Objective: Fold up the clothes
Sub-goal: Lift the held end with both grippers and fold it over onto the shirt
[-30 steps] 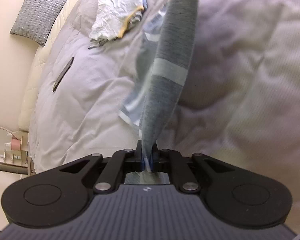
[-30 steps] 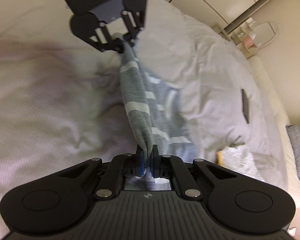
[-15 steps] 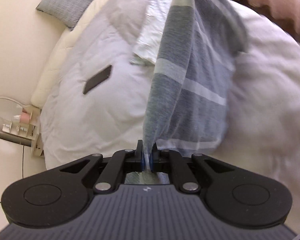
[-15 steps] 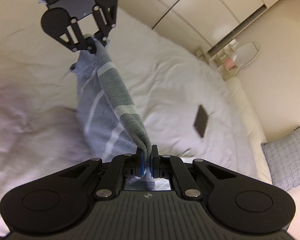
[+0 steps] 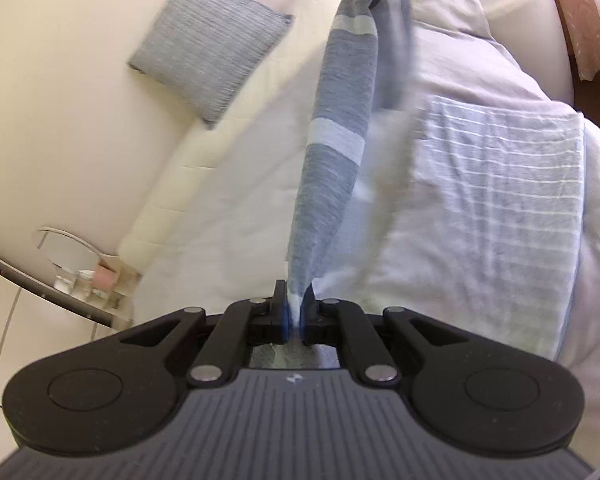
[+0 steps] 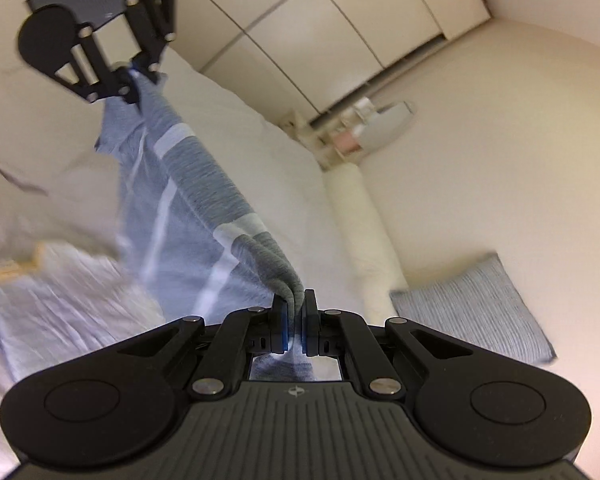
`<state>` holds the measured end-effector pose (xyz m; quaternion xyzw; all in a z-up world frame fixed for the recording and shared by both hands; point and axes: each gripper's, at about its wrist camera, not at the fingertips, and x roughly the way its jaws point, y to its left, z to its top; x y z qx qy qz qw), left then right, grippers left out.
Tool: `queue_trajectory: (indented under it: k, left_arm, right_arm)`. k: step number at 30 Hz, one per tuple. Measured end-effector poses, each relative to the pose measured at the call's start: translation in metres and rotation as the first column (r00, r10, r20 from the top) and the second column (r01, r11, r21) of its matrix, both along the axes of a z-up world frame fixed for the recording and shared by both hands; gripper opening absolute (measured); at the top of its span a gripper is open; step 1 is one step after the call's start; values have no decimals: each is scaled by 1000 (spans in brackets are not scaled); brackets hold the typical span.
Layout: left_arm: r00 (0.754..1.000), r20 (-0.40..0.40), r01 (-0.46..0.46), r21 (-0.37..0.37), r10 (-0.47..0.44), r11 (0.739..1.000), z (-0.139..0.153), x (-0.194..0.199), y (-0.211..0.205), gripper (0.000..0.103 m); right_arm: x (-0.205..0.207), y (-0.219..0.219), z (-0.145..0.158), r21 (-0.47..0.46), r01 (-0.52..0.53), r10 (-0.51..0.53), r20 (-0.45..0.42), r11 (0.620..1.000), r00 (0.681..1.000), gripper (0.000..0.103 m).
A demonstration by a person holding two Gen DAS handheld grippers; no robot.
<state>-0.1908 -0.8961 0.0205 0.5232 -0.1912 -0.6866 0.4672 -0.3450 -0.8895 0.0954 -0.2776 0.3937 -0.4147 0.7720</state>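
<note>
I hold the grey striped garment (image 5: 336,148) stretched between my two tools: my left gripper (image 5: 295,312) is pinched tight on one end and my right gripper (image 6: 294,320) on the other, each with cloth bunched between its pads. A second ago the garment dragged low over the duvet (image 5: 228,216) in front of me; now both hands have swung it up and across, so the top edge runs taut from tool to tool and the rest hangs below, clear of the bed. That suggests I am carrying it to a spot to lay it flat for the fold. Ahead of my left gripper lies a pale striped cloth (image 5: 500,208), possibly already folded, though blur makes that uncertain. No basket or bin shows; the small shelf (image 5: 88,280) beside the bed holds a few jars.
</note>
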Motion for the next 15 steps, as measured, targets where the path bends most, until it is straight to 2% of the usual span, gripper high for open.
queue_trajectory:
  k: [3, 7, 10, 15]
  left_arm:
    - [1000, 22, -1, 38, 0, 999, -78, -24, 5, 5]
    - [1000, 14, -17, 39, 16, 999, -155, -28, 22, 7]
    - [1000, 28, 6, -41, -5, 999, -171, -24, 40, 11]
    - [996, 74, 60, -168, -48, 984, -190, -15, 61, 19]
  right_arm:
    - [-26, -7, -63, 47, 52, -52, -8, 998, 999, 4]
    - [-44, 5, -168, 124, 68, -59, -75, 990, 995, 3]
    - [-48, 22, -222, 112, 69, -57, -107, 991, 993, 4]
    - [-60, 48, -258, 35, 90, -84, -137, 995, 987, 9]
